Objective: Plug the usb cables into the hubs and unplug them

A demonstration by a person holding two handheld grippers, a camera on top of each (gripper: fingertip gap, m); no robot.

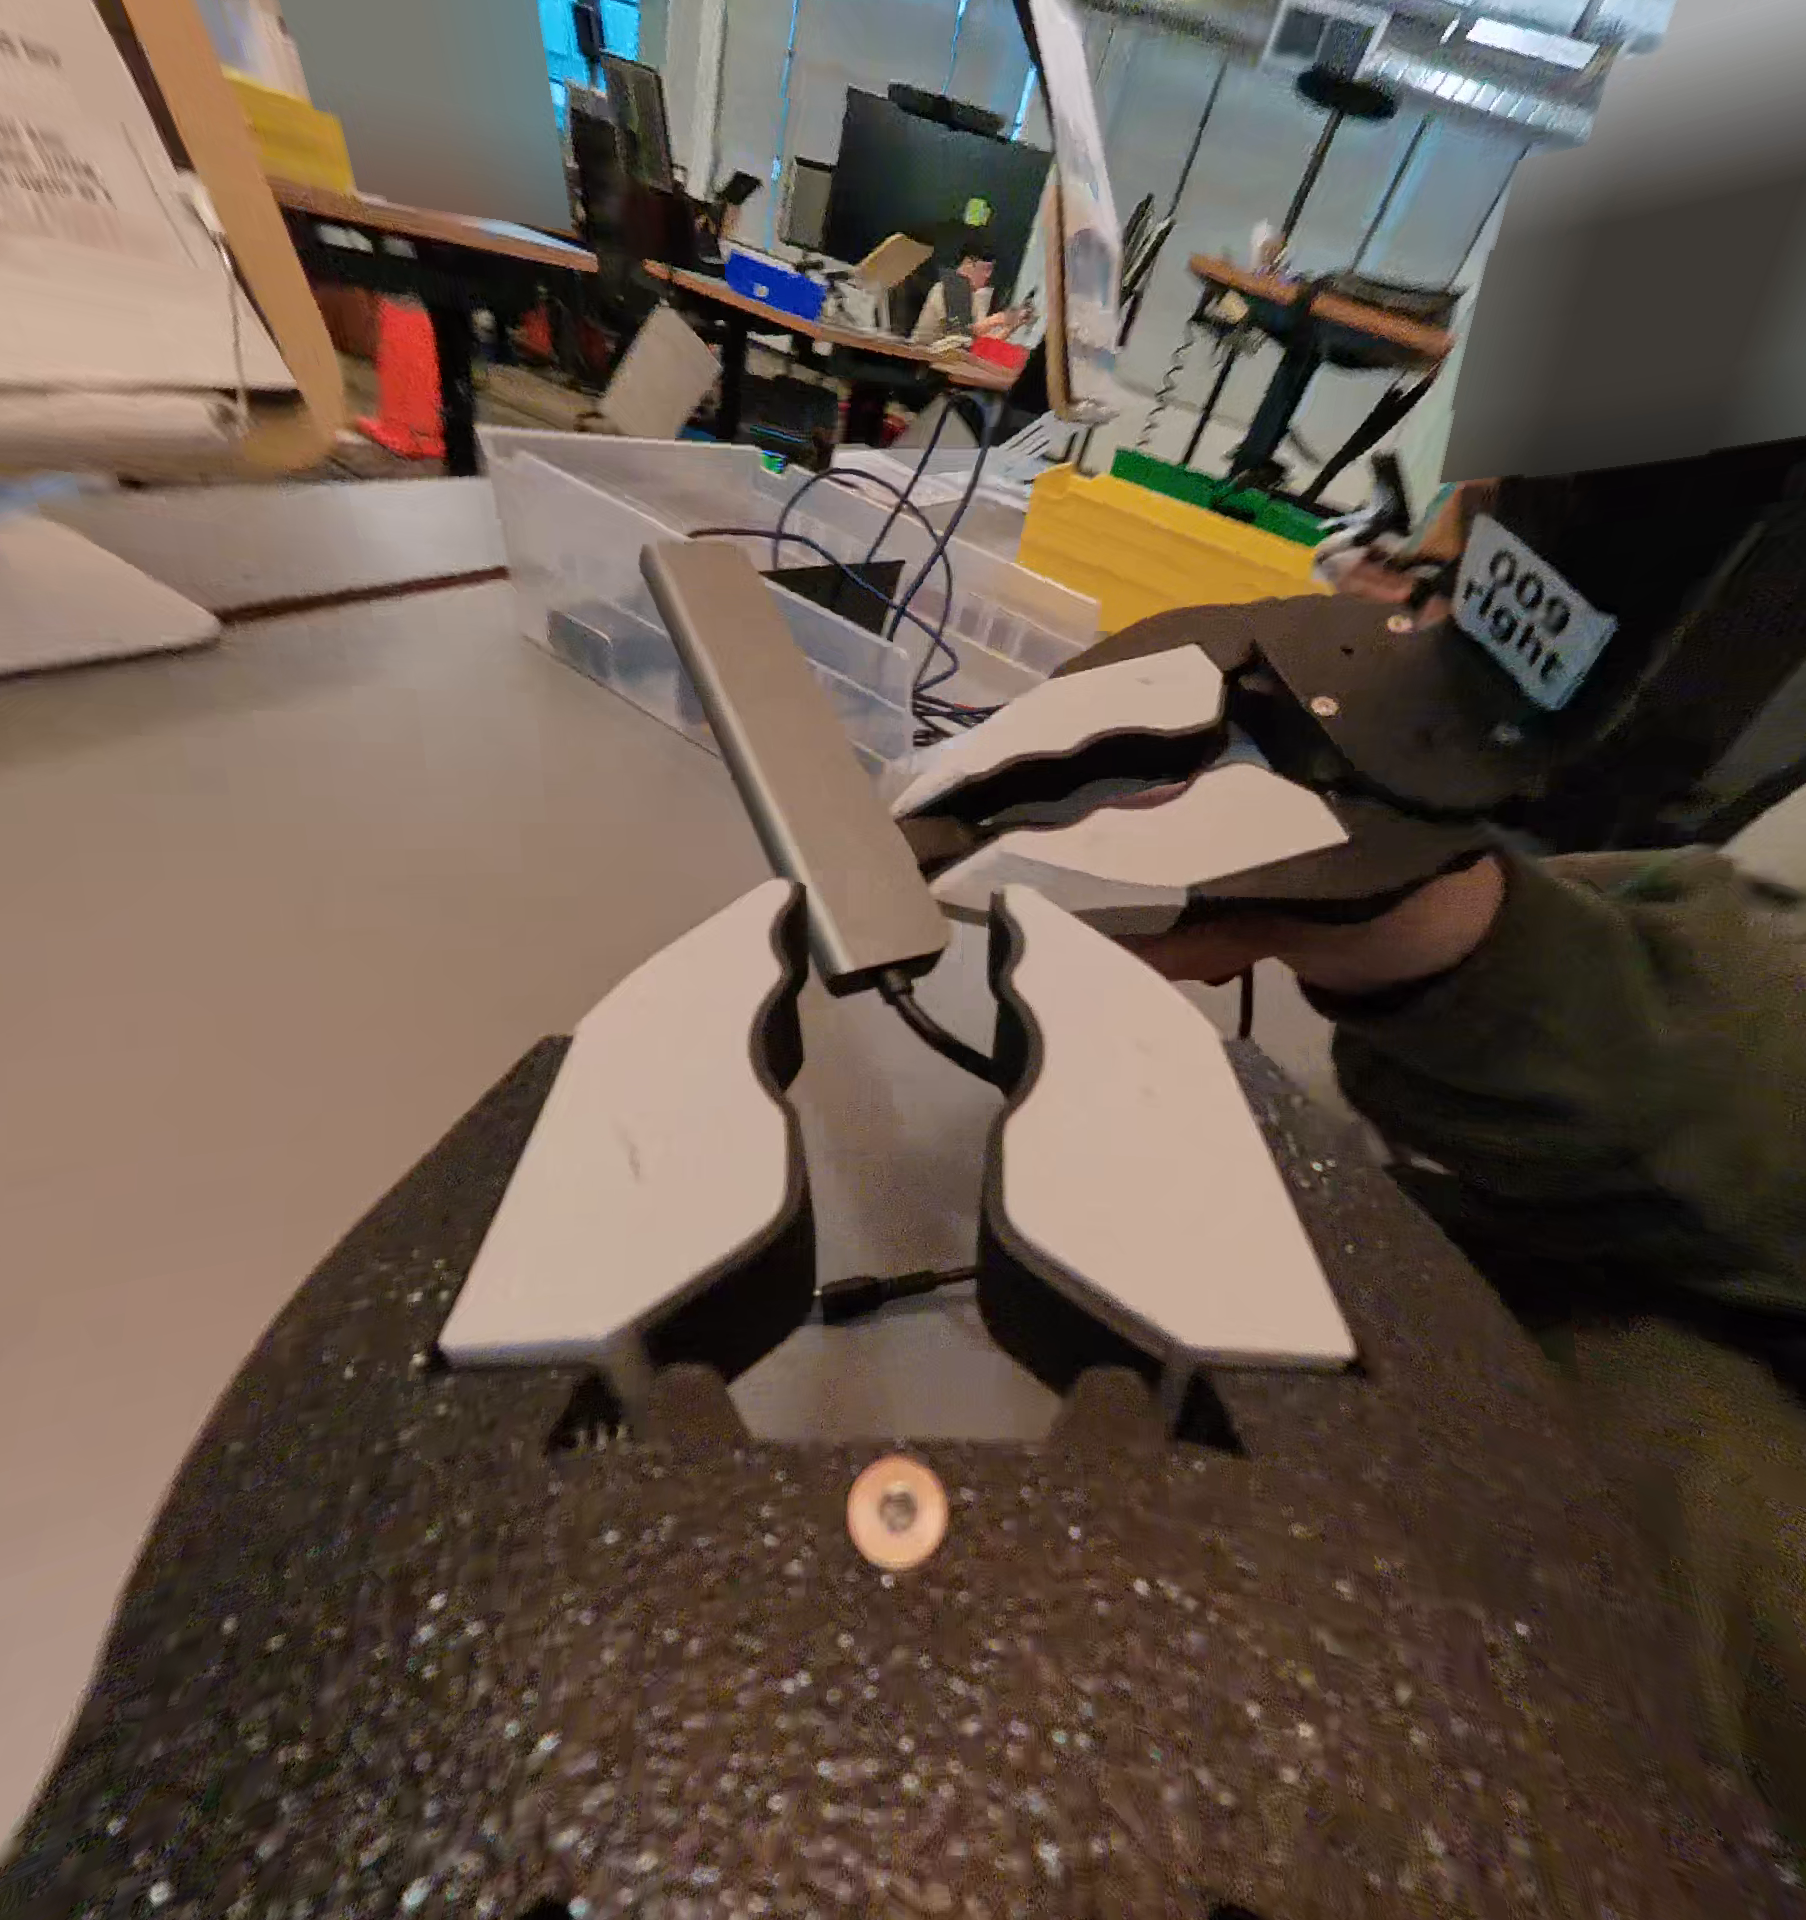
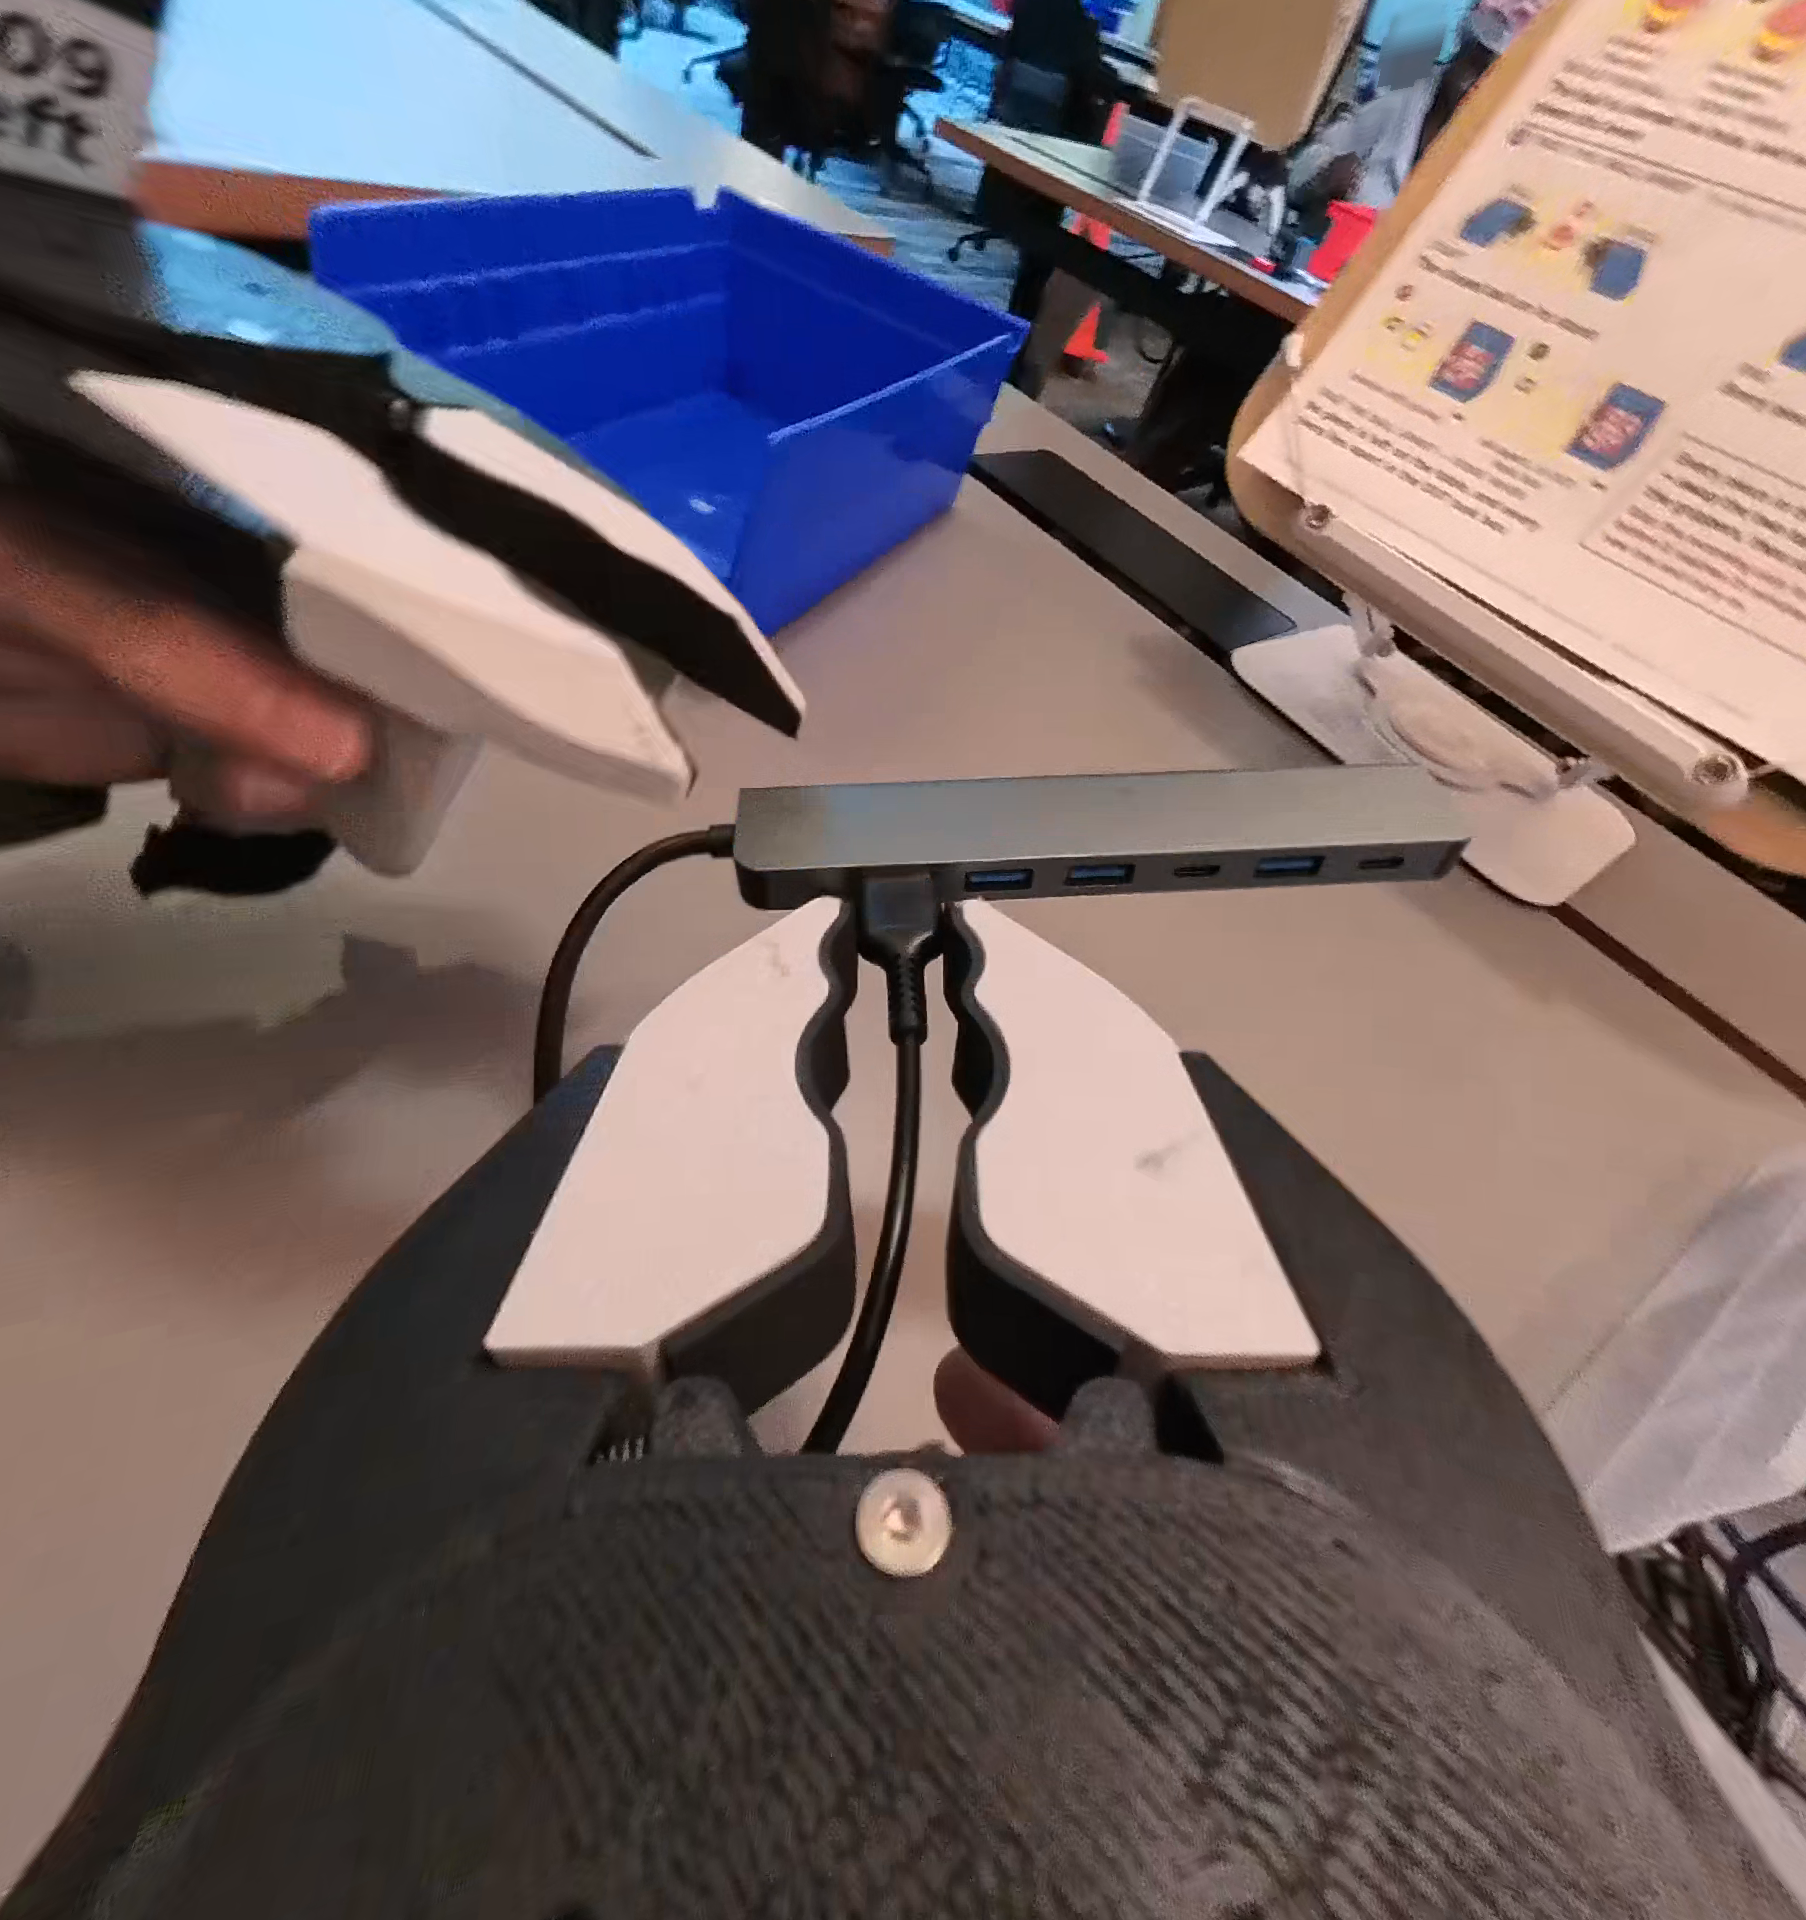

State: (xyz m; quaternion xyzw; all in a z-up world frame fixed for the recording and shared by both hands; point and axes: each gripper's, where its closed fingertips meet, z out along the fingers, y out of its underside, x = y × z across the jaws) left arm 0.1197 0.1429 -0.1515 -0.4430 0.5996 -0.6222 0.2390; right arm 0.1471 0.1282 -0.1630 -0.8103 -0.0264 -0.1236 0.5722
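A broad grey worktop (image 2: 1242, 1039) fills the lower half of both views. On it, at upper centre of the right wrist view, stands an open blue plastic bin (image 2: 691, 384); a clear plastic divided tray (image 1: 670, 582) holding loose dark cables sits at centre of the left wrist view, with a yellow plastic bin (image 1: 1138, 551) just right of it. A printed instruction sheet on a tilted board (image 2: 1605, 364) occupies the upper right of the right wrist view.

The slim grey metal USB hub (image 2: 1086, 821) is held clear of the worktop at mid-frame, its row of ports facing the right wrist camera. The left gripper (image 1: 894, 914) has its white fingers spread apart on either side of the hub's near end, where the hub's own black lead (image 1: 940, 1029) leaves it; whether they touch the hub cannot be told. The right gripper (image 2: 899, 925) is clamped on the black USB plug (image 2: 897, 914), which sits in the hub's leftmost port, its black cable (image 2: 888, 1195) trailing back between the fingers.
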